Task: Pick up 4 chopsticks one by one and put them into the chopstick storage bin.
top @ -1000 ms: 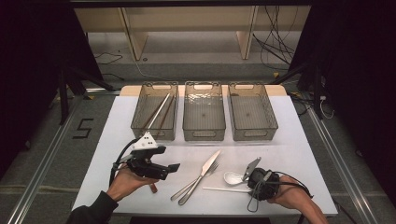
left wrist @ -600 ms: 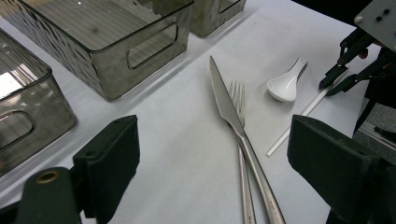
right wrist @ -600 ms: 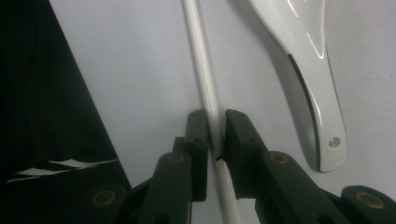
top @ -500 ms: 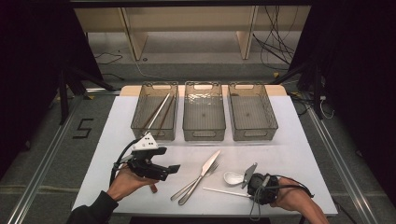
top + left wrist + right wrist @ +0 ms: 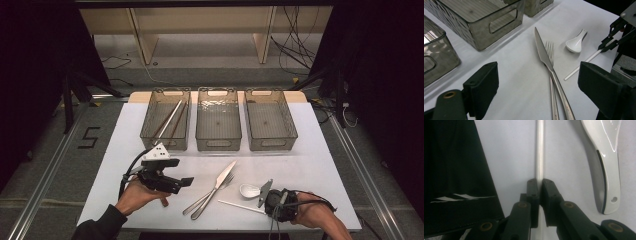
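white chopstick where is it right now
In the high view the white chopstick lies on the table's near right part, just below the white spoon, its end clamped in the right hand-held gripper.

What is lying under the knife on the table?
A fork lies under the knife: its tines show beside the blade, and its handle runs alongside below. Where the two cross, the knife covers the fork's neck.

Left tongs (image 5: pixel 186 182) are black, topped by a grey three-cornered plate with a black cable looping at nine o'clock; right tongs (image 5: pixel 539 185) show brass-coloured pivot pins; the left arm wears a dark sleeve (image 5: pixel 97 227).
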The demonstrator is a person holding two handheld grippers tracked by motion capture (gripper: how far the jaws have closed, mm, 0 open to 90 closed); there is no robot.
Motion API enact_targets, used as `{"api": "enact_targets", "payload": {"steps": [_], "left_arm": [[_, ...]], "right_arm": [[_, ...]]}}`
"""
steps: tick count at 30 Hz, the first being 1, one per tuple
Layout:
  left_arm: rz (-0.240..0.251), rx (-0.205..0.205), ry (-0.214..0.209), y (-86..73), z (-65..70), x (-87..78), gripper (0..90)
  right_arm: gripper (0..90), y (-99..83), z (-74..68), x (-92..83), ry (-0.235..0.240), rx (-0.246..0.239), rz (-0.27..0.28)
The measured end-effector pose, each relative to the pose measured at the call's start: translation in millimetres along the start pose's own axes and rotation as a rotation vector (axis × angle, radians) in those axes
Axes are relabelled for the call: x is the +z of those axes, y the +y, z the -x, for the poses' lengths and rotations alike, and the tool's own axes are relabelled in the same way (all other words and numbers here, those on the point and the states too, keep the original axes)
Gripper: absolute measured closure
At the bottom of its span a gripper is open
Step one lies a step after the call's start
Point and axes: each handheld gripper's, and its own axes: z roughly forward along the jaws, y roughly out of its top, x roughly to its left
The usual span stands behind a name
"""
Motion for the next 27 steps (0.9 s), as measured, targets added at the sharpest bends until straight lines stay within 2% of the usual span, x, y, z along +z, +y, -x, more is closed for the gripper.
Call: {"api": "enact_targets", "payload": {"steps": [14,21,24,27], "left_arm": [[-0.011,0.005,-0.007,-0.4,0.8,3.1,16.5],[-0.012,0.013,-0.006,-0.3,1.4,3.7,16.9],[-0.013,0.013,-0.005,0.2,1.8,4.1,16.9],[-0.016,0.017,-0.002,0.1,2.0,4.5,16.9]], "right_arm": [[83.9,0.9,2.6,0.5,0.022,0.037,-0.017],[85.2,2.2,-0.8,0.3,-0.002,0.013,-0.026],[85.4,2.4,-1.9,-0.1,-0.01,0.011,-0.01],[85.4,1.8,-2.4,-3.2,0.009,0.021,0.011]]}}
